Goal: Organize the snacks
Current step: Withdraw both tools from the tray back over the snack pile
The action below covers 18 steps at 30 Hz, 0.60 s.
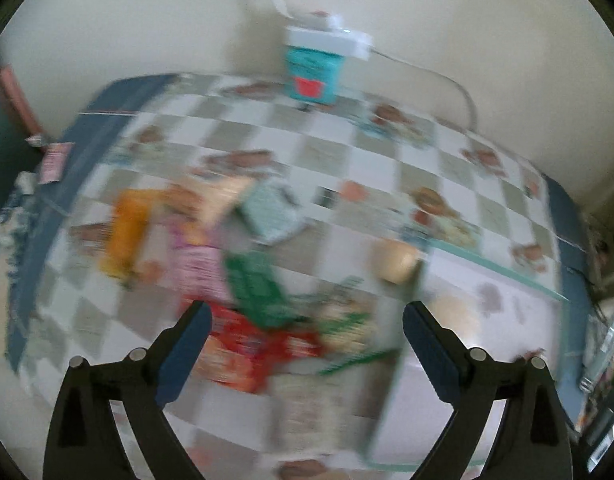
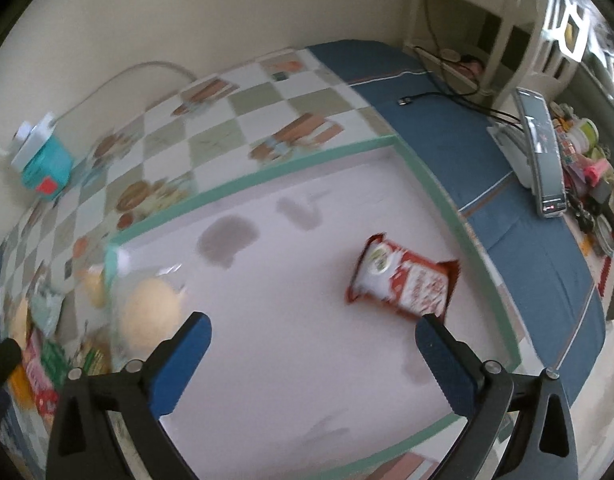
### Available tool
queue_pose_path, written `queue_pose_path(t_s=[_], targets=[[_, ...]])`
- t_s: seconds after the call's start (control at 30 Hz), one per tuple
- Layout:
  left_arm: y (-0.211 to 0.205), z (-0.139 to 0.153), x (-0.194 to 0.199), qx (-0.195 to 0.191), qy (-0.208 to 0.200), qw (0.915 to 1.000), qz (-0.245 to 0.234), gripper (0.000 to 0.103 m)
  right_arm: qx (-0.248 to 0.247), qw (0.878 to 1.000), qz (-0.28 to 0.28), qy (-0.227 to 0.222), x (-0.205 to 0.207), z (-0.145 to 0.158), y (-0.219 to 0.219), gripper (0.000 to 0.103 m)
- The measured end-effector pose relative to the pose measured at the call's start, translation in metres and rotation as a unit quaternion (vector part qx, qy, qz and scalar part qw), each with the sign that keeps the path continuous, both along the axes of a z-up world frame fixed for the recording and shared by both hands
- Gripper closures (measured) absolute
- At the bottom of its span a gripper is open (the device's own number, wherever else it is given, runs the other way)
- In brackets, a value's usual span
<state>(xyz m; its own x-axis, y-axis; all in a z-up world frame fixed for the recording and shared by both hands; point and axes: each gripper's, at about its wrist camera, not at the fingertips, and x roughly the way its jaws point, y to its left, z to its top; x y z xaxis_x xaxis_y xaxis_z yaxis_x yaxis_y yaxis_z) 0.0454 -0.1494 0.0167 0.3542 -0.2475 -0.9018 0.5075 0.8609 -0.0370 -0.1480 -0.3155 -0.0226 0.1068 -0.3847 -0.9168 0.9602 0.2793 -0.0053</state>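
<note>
Both spread wide, nothing held: right gripper point(image 2: 313, 338) over the pale tray point(image 2: 459, 216), left gripper point(image 1: 307, 326) over the snack pile point(image 1: 243, 280). Near right in tray: red snack packet point(image 2: 403, 280), light, crinkly, slippery, so pinch across its short sides. Far left: bagged bun point(image 2: 149, 316), soft and squashy, better taken gently by the wrapper.

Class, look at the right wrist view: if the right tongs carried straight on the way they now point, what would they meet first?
Probably the bare pale floor of the green-edged tray. The right tongs stand open and empty; the red snack packet lies slightly right of that line, though depth is unclear.
</note>
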Motion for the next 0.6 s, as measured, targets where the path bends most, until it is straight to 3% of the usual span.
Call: queue_pose_path(t_s=[0.17,0.37,0.6], targets=[[0.04,0.008,0.021,0.042,-0.044,0.9973,0.042,0.007,-0.001,0.999,0.032,-0.01,0.018,0.007,0.023,0.0],[0.088,0.005,0.044,0.08,-0.036,0.991,0.101,0.007,-0.007,0.997,0.079,-0.012,0.046,0.018,0.058,0.0],[0.133,0.002,0.06,0.076,-0.015,0.9864,0.145,0.007,0.015,0.992,0.122,-0.005,0.071,0.012,0.097,0.0]])
